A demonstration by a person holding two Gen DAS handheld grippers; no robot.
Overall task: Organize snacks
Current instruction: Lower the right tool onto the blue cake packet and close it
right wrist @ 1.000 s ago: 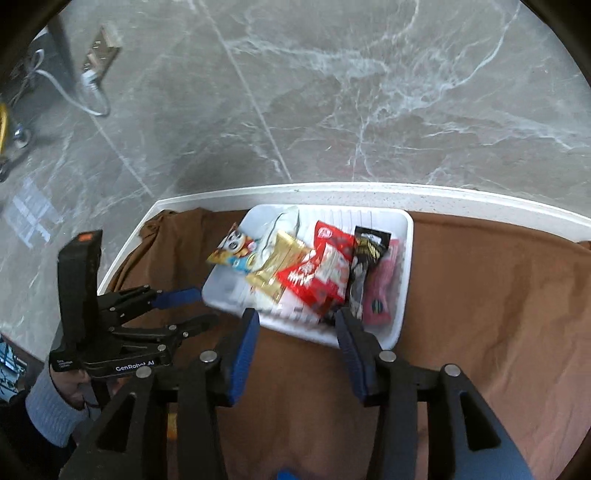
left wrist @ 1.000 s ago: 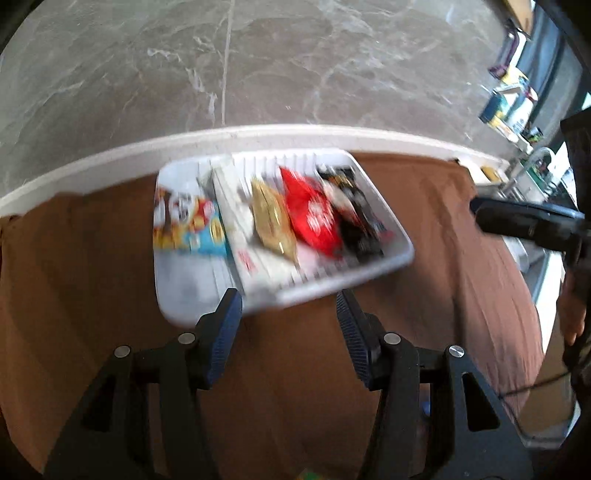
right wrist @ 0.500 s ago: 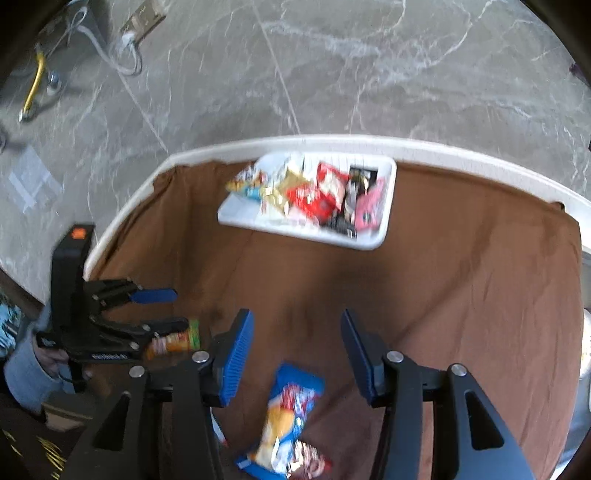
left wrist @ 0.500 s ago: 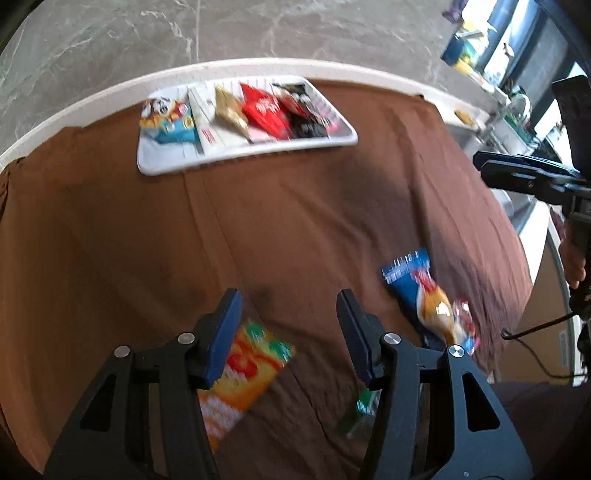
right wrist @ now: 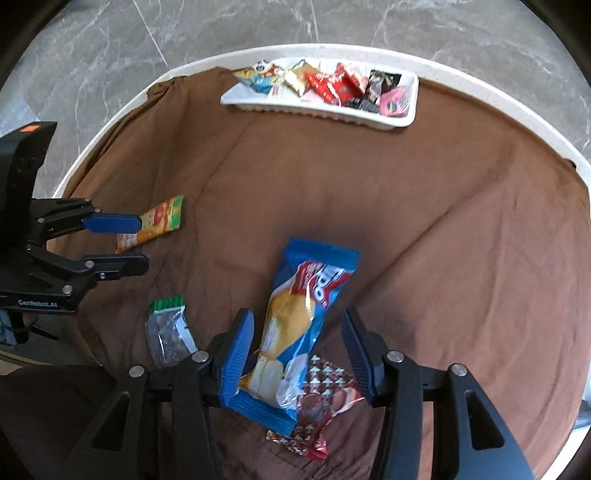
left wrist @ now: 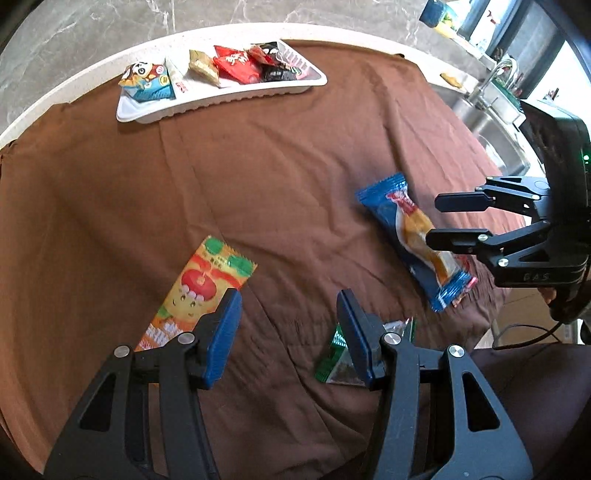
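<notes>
A white tray (left wrist: 221,98) (right wrist: 321,109) with several snack packets sits at the table's far edge. My left gripper (left wrist: 288,306) (right wrist: 125,243) is open and empty above the brown cloth, between an orange packet (left wrist: 195,288) (right wrist: 159,221) and a small green-edged packet (left wrist: 332,362) (right wrist: 170,332). My right gripper (right wrist: 295,328) (left wrist: 432,219) is open, its jaws either side of a blue bread packet (right wrist: 299,332) (left wrist: 413,236) that lies on the cloth. A red-and-white chocolate packet (right wrist: 317,410) lies partly under the blue one.
A brown cloth (left wrist: 258,177) (right wrist: 424,221) covers the round white table (right wrist: 554,136). A steel sink with a tap (left wrist: 495,107) stands to the right. Grey marble floor (right wrist: 184,33) lies beyond the table edge.
Both grippers have pulled back from the tray toward the near side. The loose packets have come into view, and the right gripper's jaws now straddle the blue bread packet.
</notes>
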